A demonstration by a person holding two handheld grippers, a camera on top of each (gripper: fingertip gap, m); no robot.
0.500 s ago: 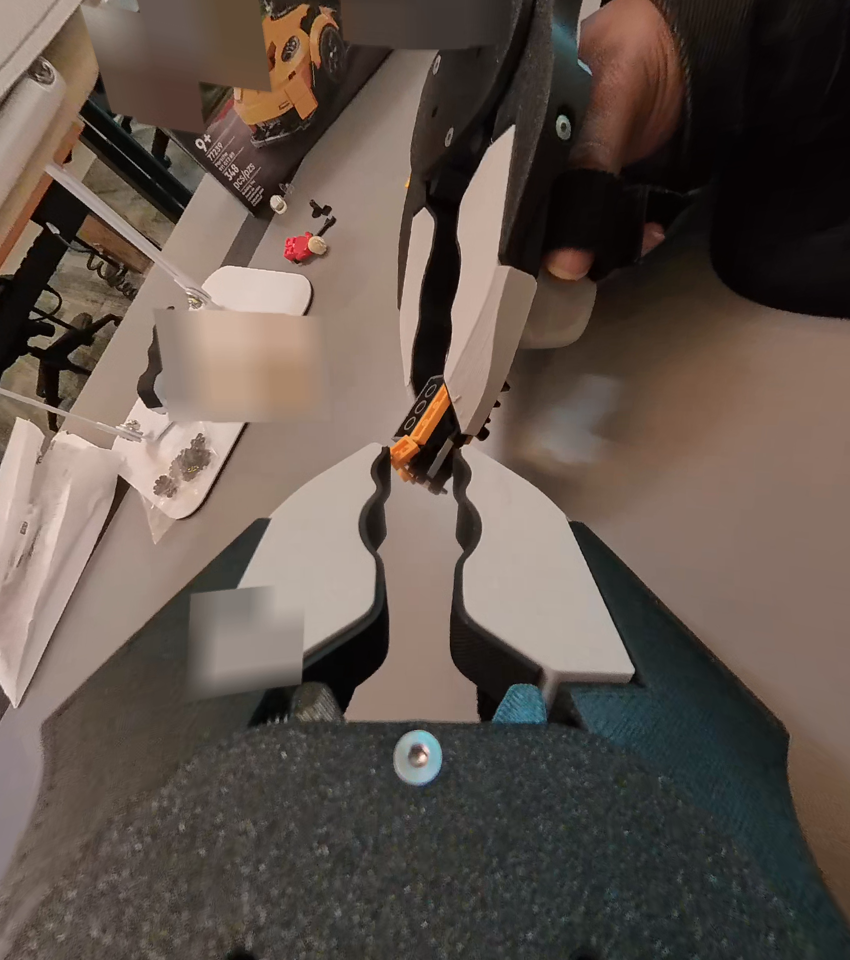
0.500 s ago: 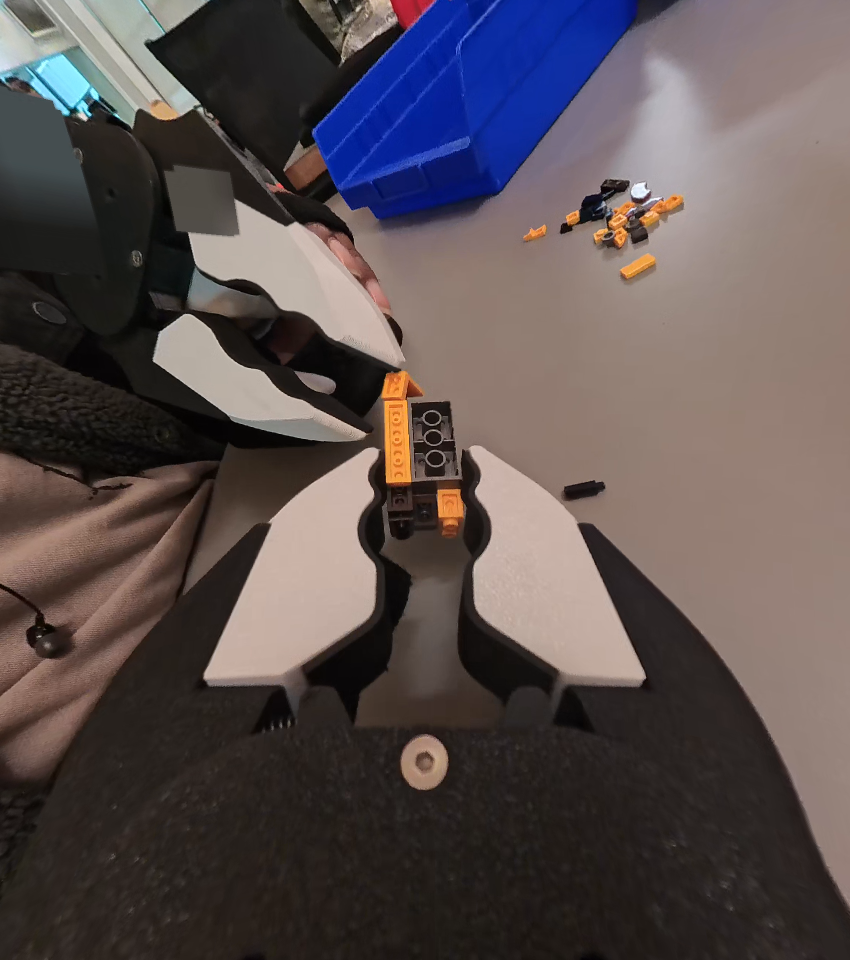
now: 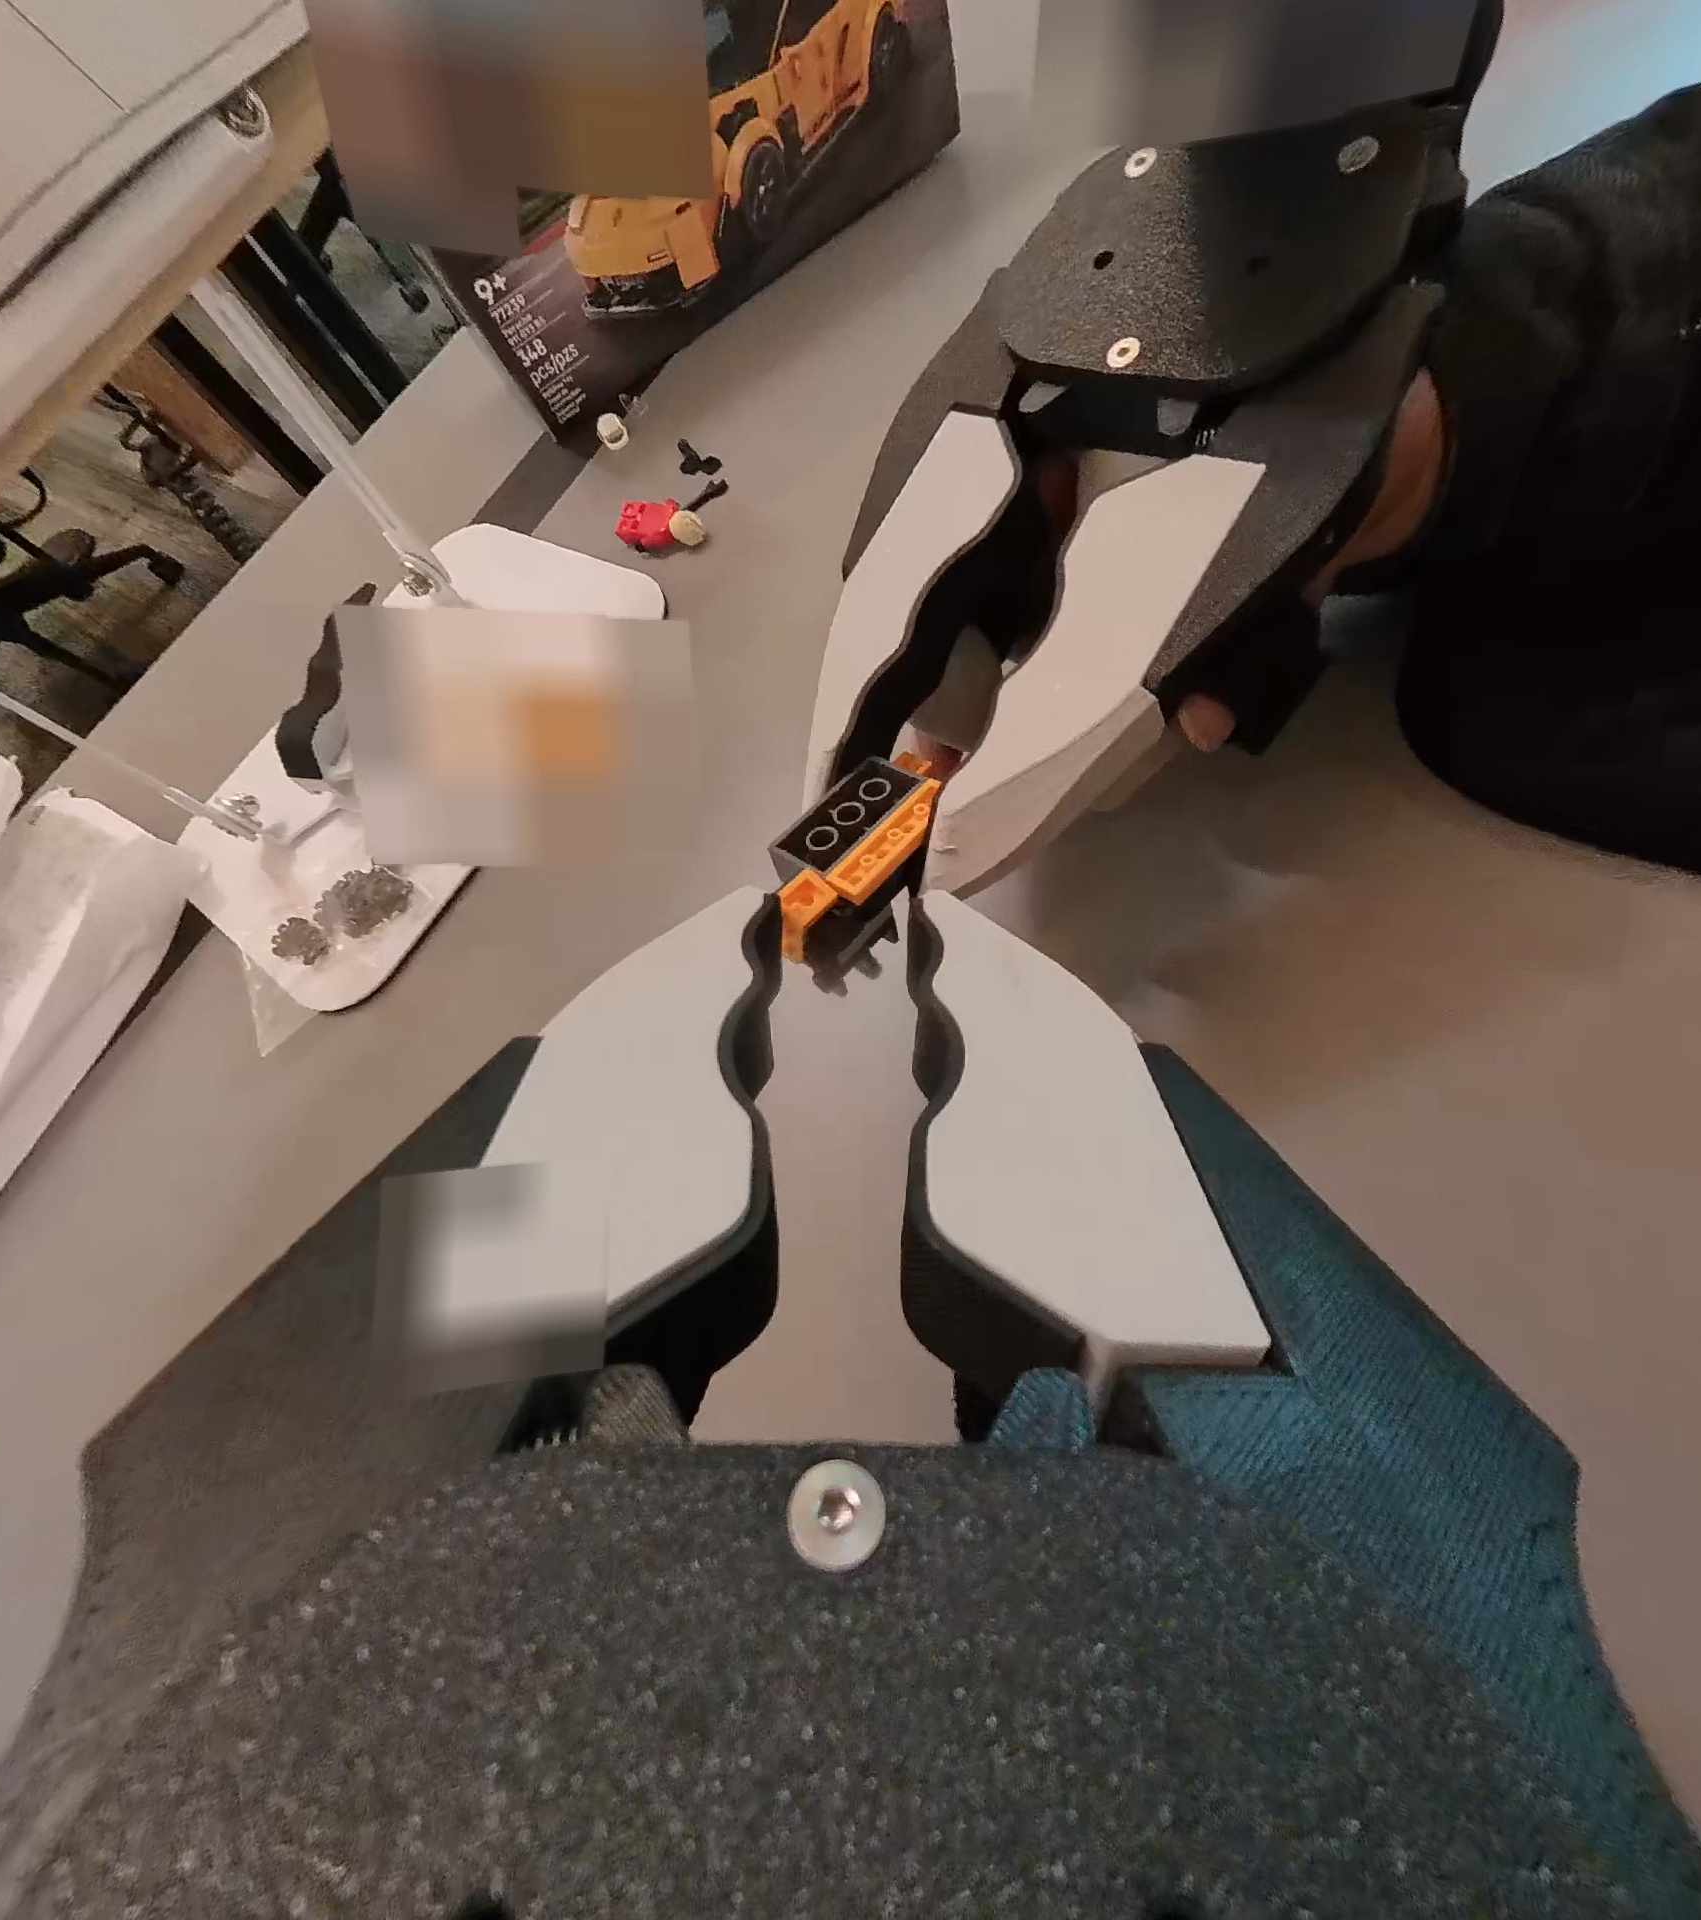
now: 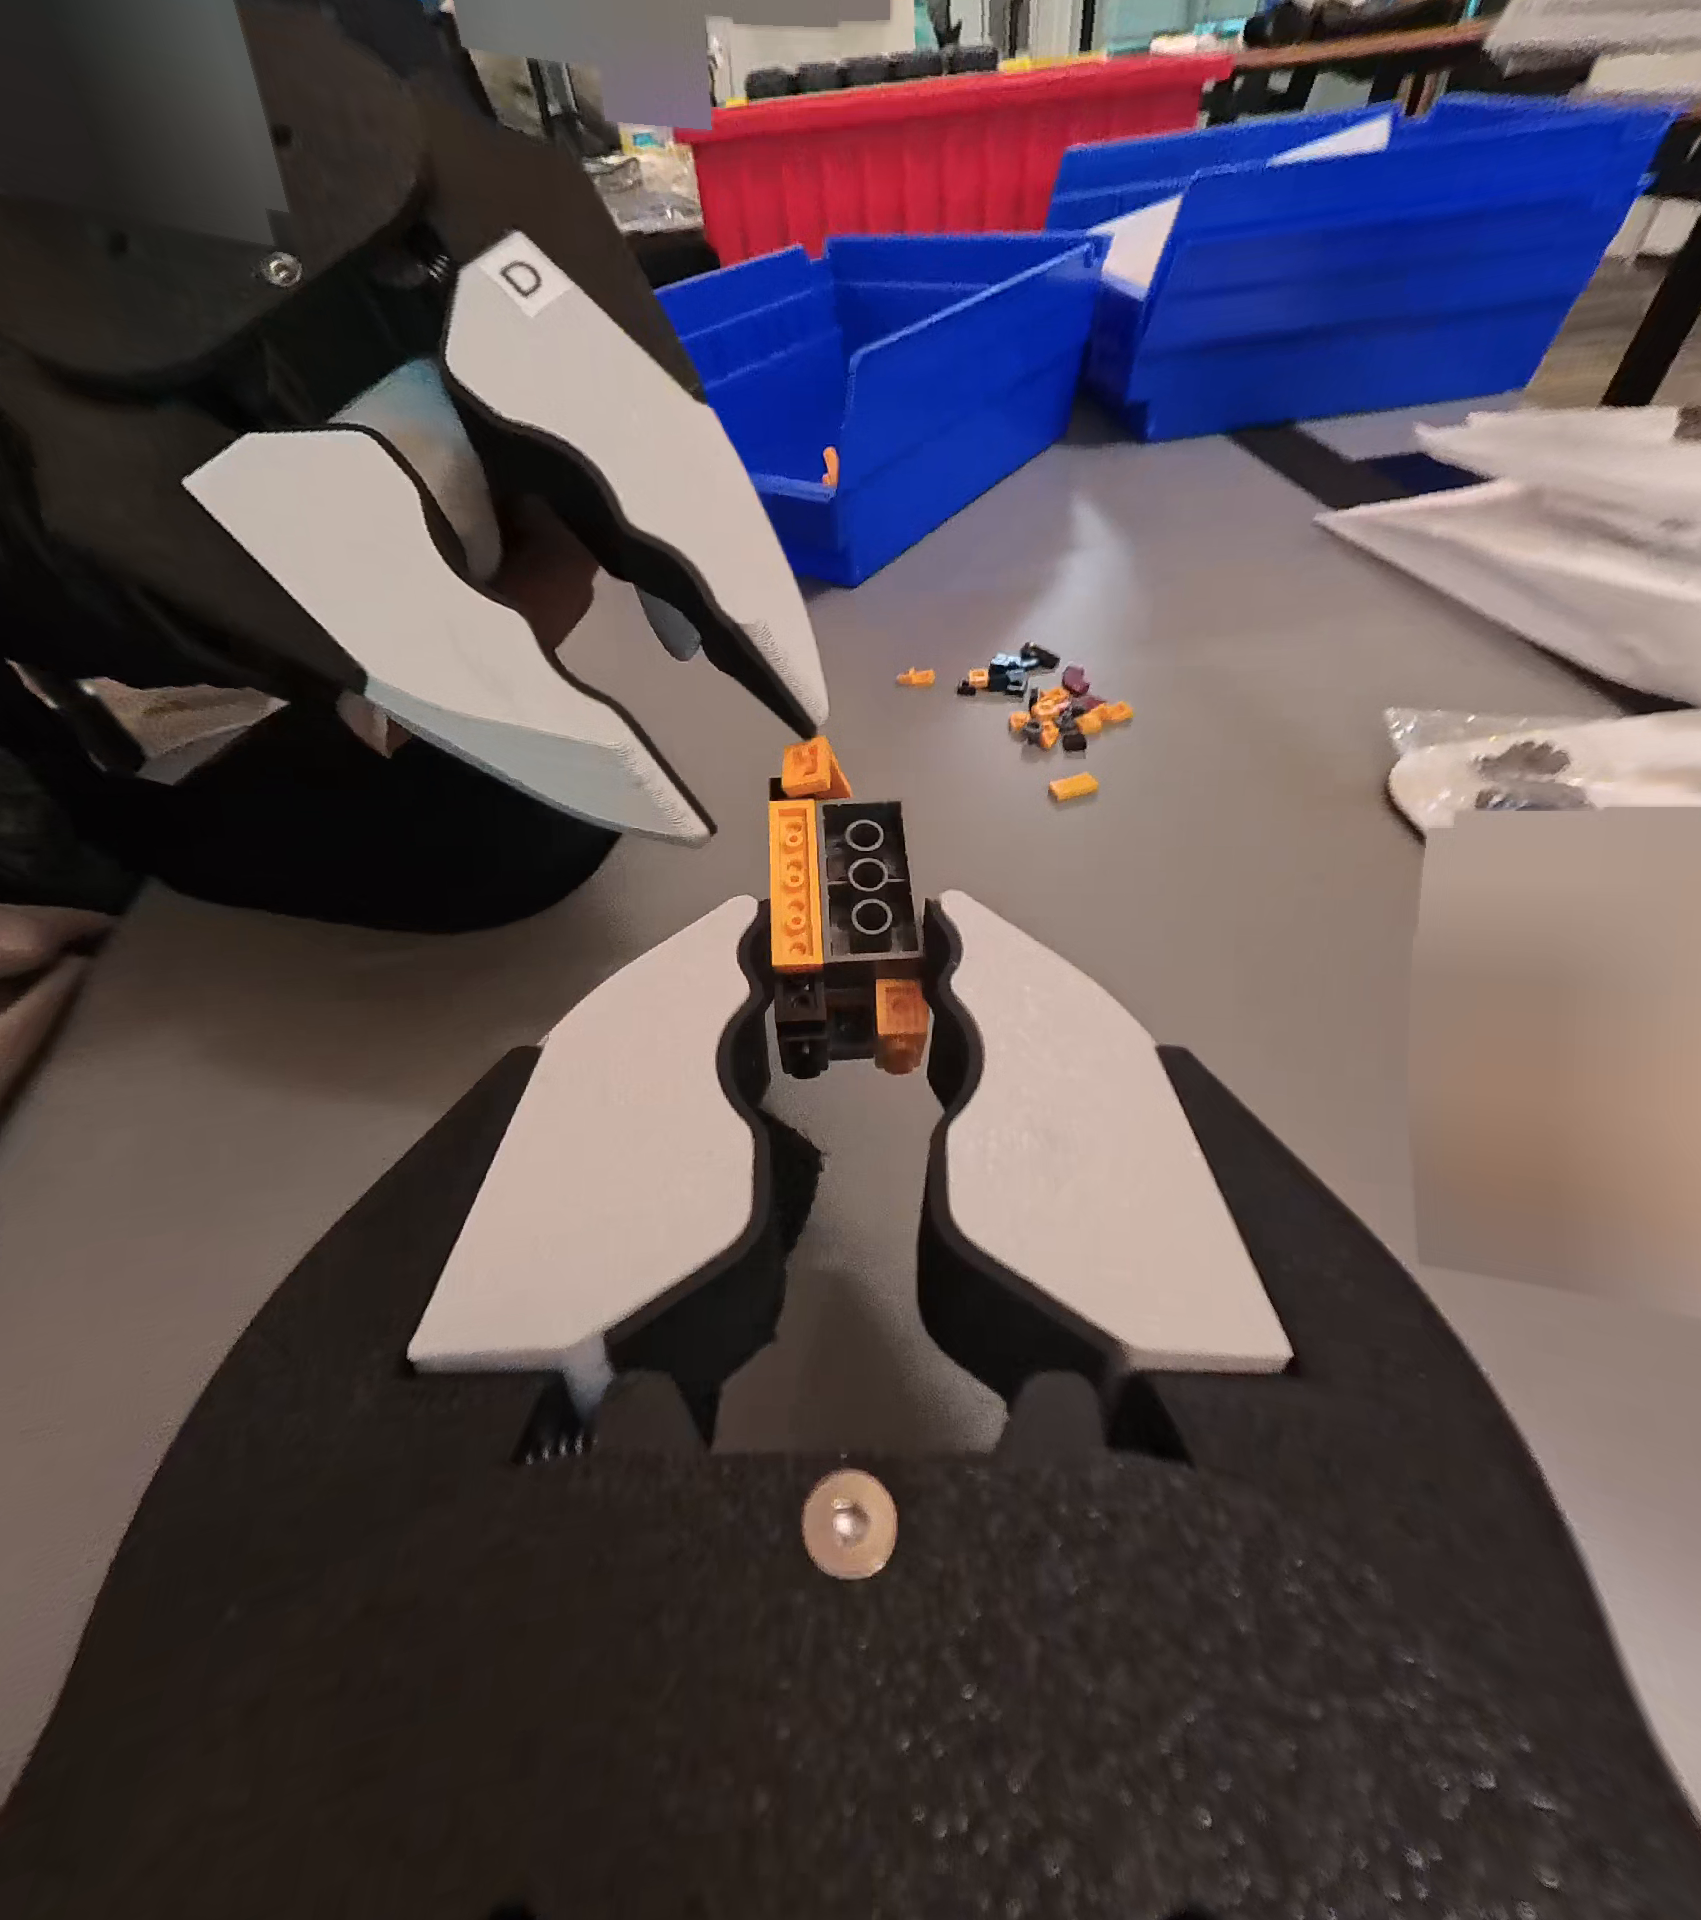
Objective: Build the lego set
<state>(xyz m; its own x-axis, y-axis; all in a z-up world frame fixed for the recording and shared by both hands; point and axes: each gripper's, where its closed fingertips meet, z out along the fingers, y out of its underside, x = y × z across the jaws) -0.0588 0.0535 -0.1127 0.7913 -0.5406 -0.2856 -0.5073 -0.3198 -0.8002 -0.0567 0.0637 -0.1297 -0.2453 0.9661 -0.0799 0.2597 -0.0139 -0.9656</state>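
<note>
The right hand-held gripper (image 4: 841, 925) is closed on a small Lego assembly (image 4: 846, 914) of black and orange bricks, with the bricks pinched between its two grey fingertips and lifted a little above the grey bench (image 4: 1241, 935). In the left wrist view the same assembly (image 3: 851, 842) is seen from the other side, and the left hand-held gripper (image 3: 841, 920) has its jaws apart, with the near end of the assembly just between its tips; I cannot tell if they touch it. A pile of loose Lego pieces (image 4: 1043, 707) lies well apart on the bench, and one flat orange plate (image 4: 1072, 788) is beside it. Between the pile and the grippers the bench surface is free. Blue bins (image 4: 929, 416) stand farther back. On the left side there are the Lego box (image 3: 773, 239), a red minifigure part (image 3: 654, 523) and plastic bags (image 3: 4, 987) near the bench edge.
</note>
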